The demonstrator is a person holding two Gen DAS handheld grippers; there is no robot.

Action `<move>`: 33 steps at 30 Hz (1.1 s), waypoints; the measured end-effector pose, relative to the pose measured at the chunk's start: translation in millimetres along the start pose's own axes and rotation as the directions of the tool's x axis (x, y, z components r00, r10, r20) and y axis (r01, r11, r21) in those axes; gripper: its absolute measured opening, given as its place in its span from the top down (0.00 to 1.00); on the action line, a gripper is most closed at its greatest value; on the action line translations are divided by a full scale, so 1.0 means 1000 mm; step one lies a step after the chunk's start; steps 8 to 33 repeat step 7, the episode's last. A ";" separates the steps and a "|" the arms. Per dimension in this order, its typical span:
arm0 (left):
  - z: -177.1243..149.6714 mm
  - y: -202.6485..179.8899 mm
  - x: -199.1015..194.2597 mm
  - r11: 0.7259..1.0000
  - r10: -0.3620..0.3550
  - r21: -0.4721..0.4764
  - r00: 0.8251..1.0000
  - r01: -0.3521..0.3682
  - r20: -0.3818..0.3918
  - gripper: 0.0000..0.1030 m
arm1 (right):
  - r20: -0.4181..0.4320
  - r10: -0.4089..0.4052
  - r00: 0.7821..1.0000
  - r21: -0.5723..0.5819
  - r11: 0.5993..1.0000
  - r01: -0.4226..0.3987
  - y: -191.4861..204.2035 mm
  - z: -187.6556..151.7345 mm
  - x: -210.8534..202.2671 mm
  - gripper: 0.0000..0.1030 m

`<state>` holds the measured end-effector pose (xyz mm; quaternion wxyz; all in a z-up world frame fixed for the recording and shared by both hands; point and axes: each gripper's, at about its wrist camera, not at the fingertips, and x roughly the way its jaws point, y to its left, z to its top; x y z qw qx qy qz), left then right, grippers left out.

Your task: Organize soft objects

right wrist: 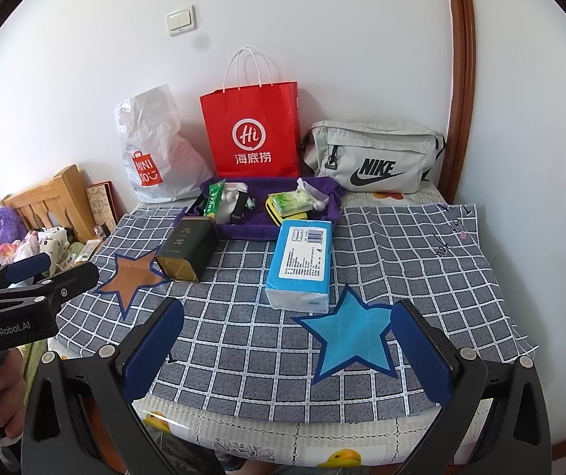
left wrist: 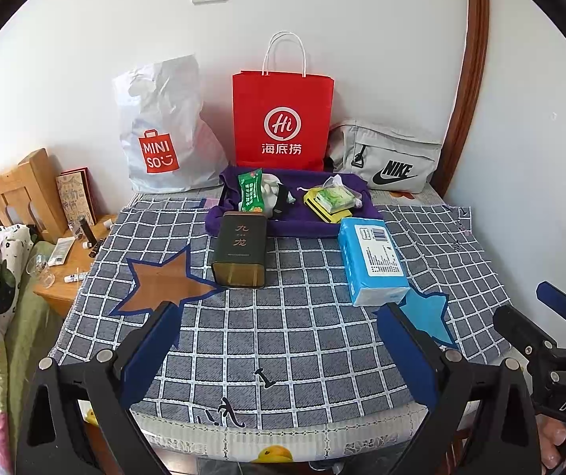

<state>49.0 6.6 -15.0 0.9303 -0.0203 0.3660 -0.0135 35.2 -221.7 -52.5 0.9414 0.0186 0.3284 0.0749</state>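
A: What lies on the table?

B: A grey checked cloth covers it, bearing a brown star on the left and a blue star on the right. A blue tissue pack lies flat just beyond the blue star. A dark tin lies on its side next to the brown star, its far end touching a purple tray. The tray holds a green sachet, a yellow box and some white items too small to identify.

A: And behind that?

B: Against the wall stand a white plastic bag, a red paper bag and a grey waist bag.

A: Where are the tongs?

B: The left gripper hovers over the near edge of the cloth, fingers spread wide, holding nothing. The right gripper hovers near the blue star, likewise wide apart and empty. Both are well short of the tissue pack.
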 end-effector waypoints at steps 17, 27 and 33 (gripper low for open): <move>0.002 0.001 0.000 1.000 0.000 -0.001 1.000 0.000 0.000 0.02 | 0.002 0.005 1.000 -0.001 1.000 -0.005 0.001 0.000 -0.003 0.00; 0.002 0.001 0.000 1.000 0.000 -0.001 1.000 0.000 0.000 0.02 | 0.002 0.005 1.000 -0.001 1.000 -0.005 0.001 0.000 -0.003 0.00; 0.002 0.001 0.000 1.000 0.000 -0.001 1.000 0.000 0.000 0.02 | 0.002 0.005 1.000 -0.001 1.000 -0.005 0.001 0.000 -0.003 0.00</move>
